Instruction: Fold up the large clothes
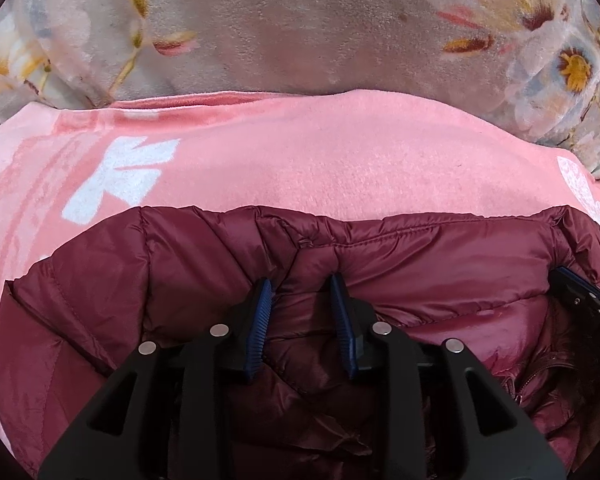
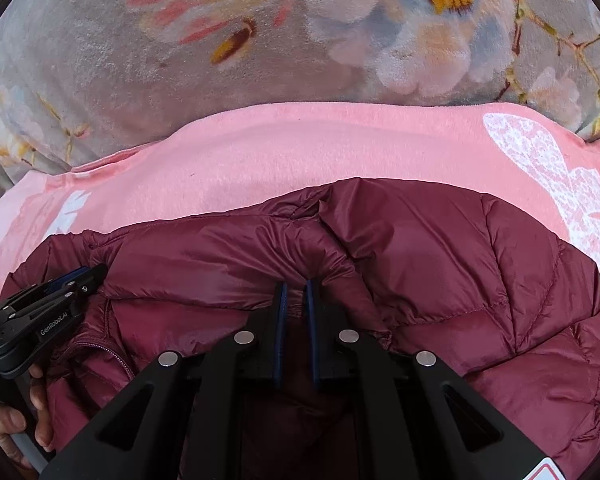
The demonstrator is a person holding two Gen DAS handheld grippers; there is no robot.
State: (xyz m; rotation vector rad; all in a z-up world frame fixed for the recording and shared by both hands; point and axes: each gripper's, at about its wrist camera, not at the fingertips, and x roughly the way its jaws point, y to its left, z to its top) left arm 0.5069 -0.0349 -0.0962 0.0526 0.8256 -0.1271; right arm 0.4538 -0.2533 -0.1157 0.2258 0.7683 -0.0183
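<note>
On the pink blanket [image 1: 300,152] a maroon puffer jacket [image 1: 420,264] lies mid-fold, both grippers at its far edge.

From the left wrist, the left gripper [image 1: 300,284] has its blue pads parted, with a ridge of jacket fabric between them, not pinched. From the right wrist, the right gripper [image 2: 296,286] is nearly closed, nipping a thin pleat; the floral cover [image 2: 100,72] lies beyond. I judge the hold is only half made: the left must close before both carry the edge over.

Shiny maroon quilted puffer jacket [image 1: 400,272], bunched and creased, on a pink blanket [image 1: 300,152].
</note>
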